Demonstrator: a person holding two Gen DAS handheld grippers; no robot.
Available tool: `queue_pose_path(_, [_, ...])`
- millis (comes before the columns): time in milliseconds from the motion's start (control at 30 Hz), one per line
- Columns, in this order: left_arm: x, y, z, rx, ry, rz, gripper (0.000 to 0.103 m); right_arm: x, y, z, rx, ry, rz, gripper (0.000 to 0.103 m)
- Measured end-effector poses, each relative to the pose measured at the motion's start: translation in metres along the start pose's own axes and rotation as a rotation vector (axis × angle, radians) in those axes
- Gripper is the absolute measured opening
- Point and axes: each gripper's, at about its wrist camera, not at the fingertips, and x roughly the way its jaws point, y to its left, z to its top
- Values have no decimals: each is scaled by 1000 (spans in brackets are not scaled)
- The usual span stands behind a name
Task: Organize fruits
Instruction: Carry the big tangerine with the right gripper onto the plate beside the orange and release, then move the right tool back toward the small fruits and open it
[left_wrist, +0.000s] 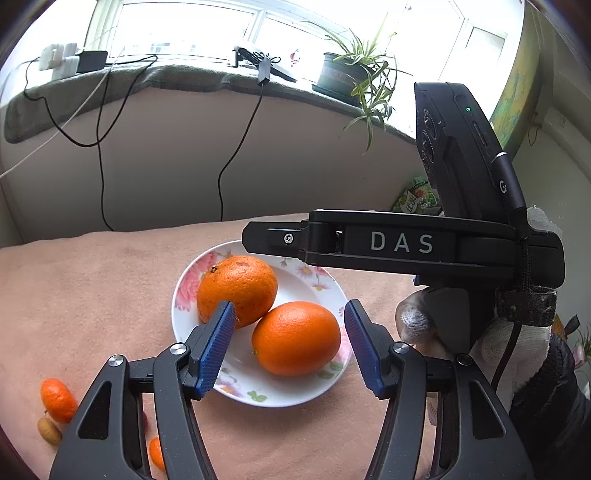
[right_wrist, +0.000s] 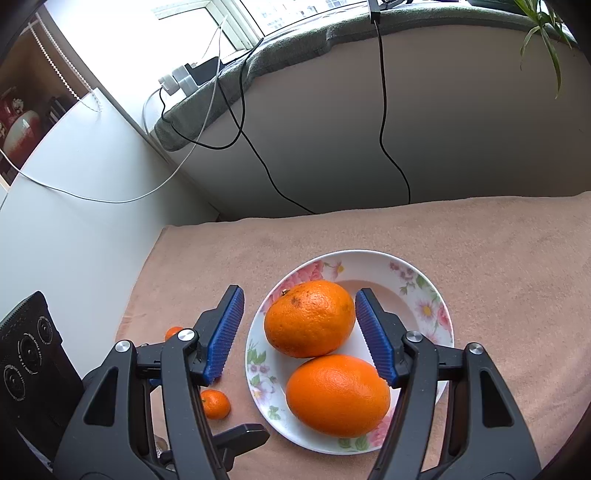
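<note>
Here, left to right. Far left on the peach cloth (left_wrist: 92, 288) over the table: small mandarin (left_wrist: 57, 398), a tan little fruit (left_wrist: 48, 431) just near of it, another orange bit (left_wrist: 156, 452) half hidden behind the left tongs' arm. Same cluster seen from the right wrist as two small mandarins left of the plate, one at (right_wrist: 215, 404), one at (right_wrist: 173, 332), partly hidden.

Left tongs (left_wrist: 290, 332): blue pads apart, clamped on nothing, hanging over the near side of the plate (left_wrist: 295, 395). Smooth orange (left_wrist: 296, 338) framed between the pads but clear of both; left pad overlapping the speckled orange (left_wrist: 237, 290) in view, contact not certain.

Centre: white floral plate on the cloth, two oranges in it, touching each other. Speckled orange far-left, stem mark up; smooth orange near-right.

Right tongs (right_wrist: 299, 328): pads also apart, holding nothing, speckled orange (right_wrist: 309, 318) framed between them, right pad over the plate (right_wrist: 424, 295), left pad over bare cloth. Smooth orange (right_wrist: 338, 395) just near of that gap.

Right edge of the left view: the right-hand tool's black body, marked DAS, above the plate's far rim, a gloved hand (left_wrist: 517, 343) beneath it.

Far behind: grey-covered sill (left_wrist: 184, 77), cables, a potted plant (left_wrist: 354, 70).
</note>
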Motion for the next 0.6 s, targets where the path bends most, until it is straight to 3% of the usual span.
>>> queue_pose_path(233, [-11,-7,-6,3,-8,5,62,-10,1,-4,-2,-15,-9,67])
queue_pose_path(333, [-14,-7,-6,0,-11,8,63,-15,0,-8,-1,-30,-18,78])
queue_pose_path(600, [-33,-6,-17,5,-29,49,67,-28,-1,-21,6,-60,-18,79])
